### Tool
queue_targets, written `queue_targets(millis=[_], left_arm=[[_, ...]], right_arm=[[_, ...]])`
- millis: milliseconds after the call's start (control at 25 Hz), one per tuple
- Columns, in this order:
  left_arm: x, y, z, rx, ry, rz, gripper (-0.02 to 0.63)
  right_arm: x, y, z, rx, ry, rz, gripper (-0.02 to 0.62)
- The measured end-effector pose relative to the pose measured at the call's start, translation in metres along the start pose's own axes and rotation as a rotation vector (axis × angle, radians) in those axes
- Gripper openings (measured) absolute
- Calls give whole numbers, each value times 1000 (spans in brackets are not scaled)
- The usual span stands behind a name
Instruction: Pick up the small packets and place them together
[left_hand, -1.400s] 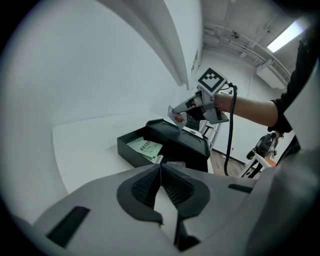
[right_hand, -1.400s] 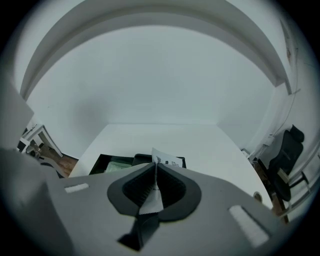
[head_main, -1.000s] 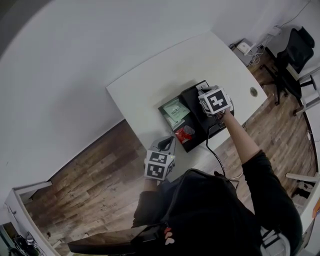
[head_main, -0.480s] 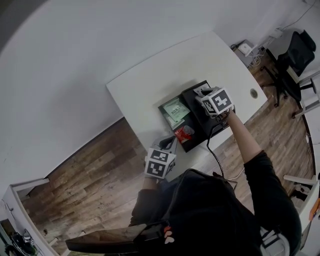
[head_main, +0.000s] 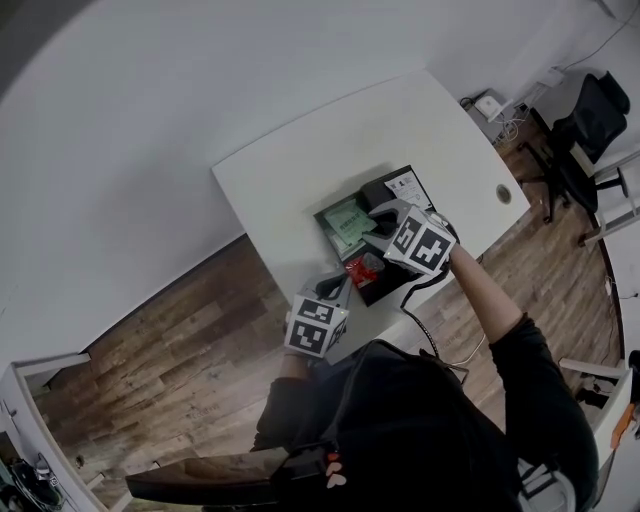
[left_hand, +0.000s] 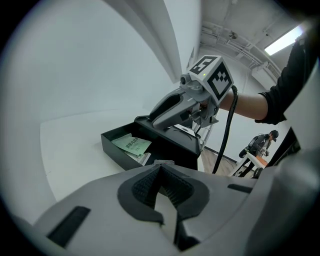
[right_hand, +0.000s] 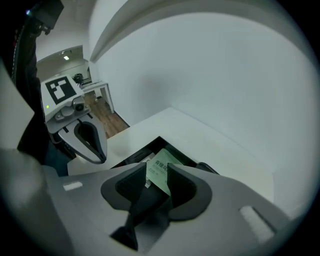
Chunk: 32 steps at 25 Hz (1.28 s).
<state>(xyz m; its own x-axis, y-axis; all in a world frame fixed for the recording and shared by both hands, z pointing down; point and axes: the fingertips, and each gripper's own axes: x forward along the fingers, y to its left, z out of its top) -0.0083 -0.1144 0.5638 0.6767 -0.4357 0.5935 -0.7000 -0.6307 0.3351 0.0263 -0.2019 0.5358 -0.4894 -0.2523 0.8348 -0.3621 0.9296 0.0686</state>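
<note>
Green packets (head_main: 348, 222) sit together in black tray (left_hand: 116, 148), red packet (head_main: 363, 268) apart, likely still to move; right gripper (right_hand: 156, 175) jaws just parted partway, nothing gripped; left gripper (left_hand: 160, 176) closed, empty.

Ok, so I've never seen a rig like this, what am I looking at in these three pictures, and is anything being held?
There's no robot: a person holds a gripper in each hand, each ending in two fingers; the patterned cubes are part of them. One picture comes from a camera on the person's head, looking down. The other two come from cameras riding on each gripper, looking along its fingers. On the white table sits a black tray with a green packet inside and a red packet at its near end. The left gripper is shut and empty. The right gripper hangs over the tray; its fingers have just been opening, and the green packet shows through the gap, not gripped.
</note>
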Motion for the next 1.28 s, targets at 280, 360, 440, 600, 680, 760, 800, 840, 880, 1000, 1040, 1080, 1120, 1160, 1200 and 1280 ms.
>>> queue_targets(millis=[280,360,440,600,680,760,800,840,880,1000,1040,1080,1120,1160,1200,1280], left_arm=[[-6,-1,-6,-5,-9,15,2],[-9,2,-9,-16,-12,25,2],[-11,6,-10,-21,-22,37,2],[-15,12,-13,-37,-35,53,2],[-16,14,-16,-44,-34,57,2],[-19,14,-16,-49,-34,61,2],[-21,15,-16,-51,-34,62,2],[-21,15,-17,-54,-36,63,2],[-22,16,-18,-56,-38,62,2],[-22,17,-20,-65,-38,62,2],[-22,18,-21,-68,-35,62,2],[-22,19,-22,-69,-29,64,2],[-22,20,-23,-68,-24,66,2],[-22,20,-23,-68,-22,68,2],[-22,20,-23,-68,-22,68,2],[-22,19,-24,-68,-25,65,2]], right_arm=[[40,38,-6,-203,130,63,129],[48,41,-8,-242,164,68,133],[55,42,-12,-286,198,67,138],[68,42,-21,-353,262,58,141],[73,42,-25,-374,288,54,141],[76,41,-28,-384,308,46,141],[78,41,-29,-384,317,46,141],[79,42,-31,-383,324,47,141],[81,42,-32,-380,330,48,141],[85,39,-33,-372,333,34,132],[86,37,-33,-374,332,23,117],[86,35,-33,-375,331,14,94],[86,34,-33,-376,332,9,92],[87,34,-33,-377,335,7,89],[86,34,-33,-378,337,8,86],[85,36,-34,-381,341,11,69]])
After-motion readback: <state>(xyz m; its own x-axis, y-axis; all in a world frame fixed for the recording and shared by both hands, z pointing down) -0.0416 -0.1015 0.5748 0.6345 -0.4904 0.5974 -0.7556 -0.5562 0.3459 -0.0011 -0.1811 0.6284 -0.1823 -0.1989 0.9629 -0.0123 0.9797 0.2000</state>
